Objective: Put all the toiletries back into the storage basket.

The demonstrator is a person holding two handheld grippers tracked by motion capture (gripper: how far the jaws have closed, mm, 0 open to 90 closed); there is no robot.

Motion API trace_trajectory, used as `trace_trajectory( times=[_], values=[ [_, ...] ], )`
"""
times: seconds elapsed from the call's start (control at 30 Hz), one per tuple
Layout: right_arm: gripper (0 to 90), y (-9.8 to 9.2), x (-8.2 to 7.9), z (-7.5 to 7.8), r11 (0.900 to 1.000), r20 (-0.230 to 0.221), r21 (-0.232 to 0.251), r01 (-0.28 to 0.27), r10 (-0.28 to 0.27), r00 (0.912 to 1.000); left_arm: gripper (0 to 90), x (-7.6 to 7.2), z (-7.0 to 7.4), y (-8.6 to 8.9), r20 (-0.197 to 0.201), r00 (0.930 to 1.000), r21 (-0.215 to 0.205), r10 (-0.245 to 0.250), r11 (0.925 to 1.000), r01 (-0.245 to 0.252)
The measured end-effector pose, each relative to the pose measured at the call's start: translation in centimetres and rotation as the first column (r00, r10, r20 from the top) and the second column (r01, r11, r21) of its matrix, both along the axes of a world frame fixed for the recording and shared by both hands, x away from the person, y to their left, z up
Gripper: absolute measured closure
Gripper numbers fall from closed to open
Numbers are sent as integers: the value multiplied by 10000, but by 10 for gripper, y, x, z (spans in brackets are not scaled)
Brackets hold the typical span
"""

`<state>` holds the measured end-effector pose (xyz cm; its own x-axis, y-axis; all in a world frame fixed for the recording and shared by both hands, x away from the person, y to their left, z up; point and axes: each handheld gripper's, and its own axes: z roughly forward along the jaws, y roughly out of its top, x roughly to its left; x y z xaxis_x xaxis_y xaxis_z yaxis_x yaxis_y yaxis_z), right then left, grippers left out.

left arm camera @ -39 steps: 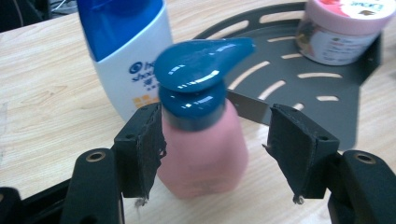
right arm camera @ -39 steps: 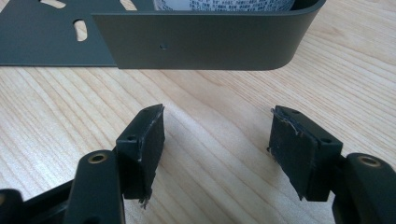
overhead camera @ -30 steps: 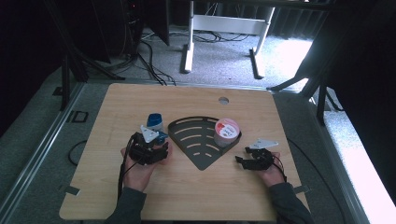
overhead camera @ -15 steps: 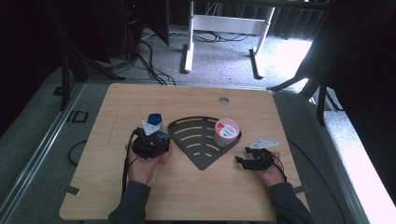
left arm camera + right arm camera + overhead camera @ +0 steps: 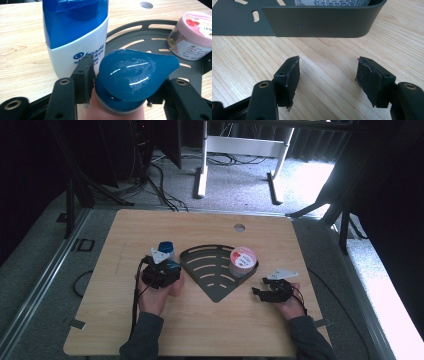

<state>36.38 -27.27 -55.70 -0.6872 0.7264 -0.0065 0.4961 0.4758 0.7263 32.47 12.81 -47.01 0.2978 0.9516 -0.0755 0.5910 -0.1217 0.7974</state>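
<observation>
A glossy blue teardrop-shaped cap (image 5: 135, 75) on a pale pink body sits between the jaws of my left gripper (image 5: 122, 82). Those jaws have just been closing, and the left pad (image 5: 86, 77) lies against the cap's side. Right behind it stands a white shampoo bottle (image 5: 75, 35) with a blue top (image 5: 165, 248). In the high view my left gripper (image 5: 161, 272) is at the left edge of the dark fan-shaped tray (image 5: 210, 275). My right gripper (image 5: 328, 75) rests open on the wood with nothing between its pads, just before the tray's rounded corner wall (image 5: 322, 25).
A pink-lidded jar (image 5: 242, 260) stands in the tray's right corner (image 5: 192, 35). The wooden table (image 5: 200, 330) has a round cable hole (image 5: 239, 227) near its far edge. Table legs and cables lie on the floor beyond.
My left hand has edged slightly forward toward the shampoo bottle. The right hand has stayed where it was.
</observation>
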Motion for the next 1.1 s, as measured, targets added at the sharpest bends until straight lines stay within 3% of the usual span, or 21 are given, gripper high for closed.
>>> trace_trajectory(
  times=[0.47, 0.77, 1.1],
  values=[
    [345, 0, 0, 0, 10000, 4, 22, -28, 28, 10000, 527, -3, 4, -3, -33, 9997, 429, -245, 9988, 246],
    [343, 0, 0, 0, 10000, 5, 29, -20, 20, 10000, 529, -8, 5, -4, -289, 9978, 126, -597, 9981, 601],
    [342, 0, 0, 0, 10000, -3, 44, -15, 16, 10000, 529, -13, 20, -16, -106, 9935, 70, -1135, 9935, 1136]
  ],
)
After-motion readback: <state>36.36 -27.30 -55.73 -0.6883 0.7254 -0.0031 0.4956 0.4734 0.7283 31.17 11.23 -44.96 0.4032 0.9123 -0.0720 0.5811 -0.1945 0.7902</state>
